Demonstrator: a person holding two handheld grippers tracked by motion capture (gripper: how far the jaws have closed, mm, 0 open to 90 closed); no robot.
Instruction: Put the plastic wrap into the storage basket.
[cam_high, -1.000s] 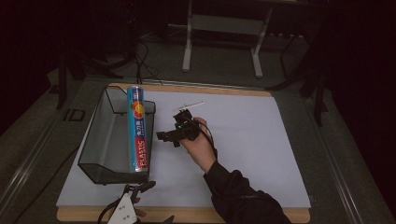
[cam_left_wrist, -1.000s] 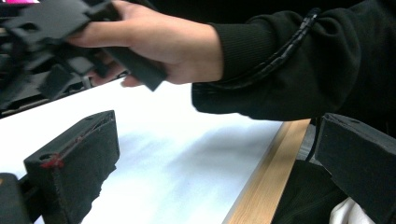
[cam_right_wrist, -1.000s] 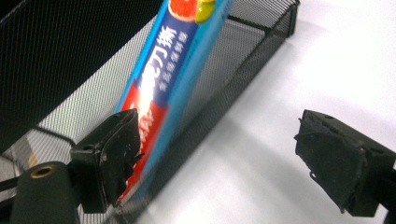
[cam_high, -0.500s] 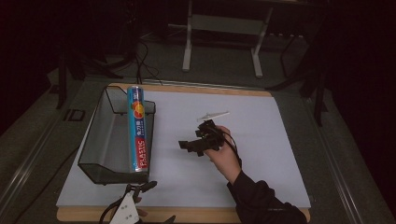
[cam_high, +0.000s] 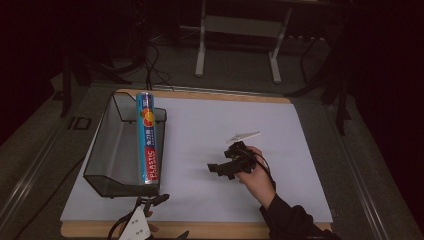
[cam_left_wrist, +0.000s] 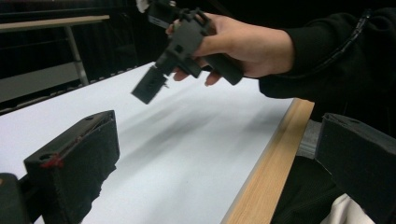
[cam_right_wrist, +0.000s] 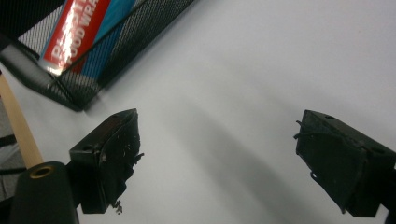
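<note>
Over the middle of the white table mat (cam_high: 300, 130), the right gripper (cam_high: 220, 171) hangs in a person's hand (cam_high: 257, 180), its jaws spread wide with nothing between them. At the near edge the left gripper (cam_high: 160, 200) is likewise wide and empty. The plastic food wrap box (cam_high: 148, 145) lies along the right rim of the black mesh basket (cam_high: 107, 150), well apart from both grippers.

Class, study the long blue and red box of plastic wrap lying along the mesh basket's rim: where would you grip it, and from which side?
Grip the long blue and red box of plastic wrap near its middle, claw across its narrow width, coming from above. It lies lengthwise on the right rim of the black wire-mesh basket, so its top and sides are free.
</note>
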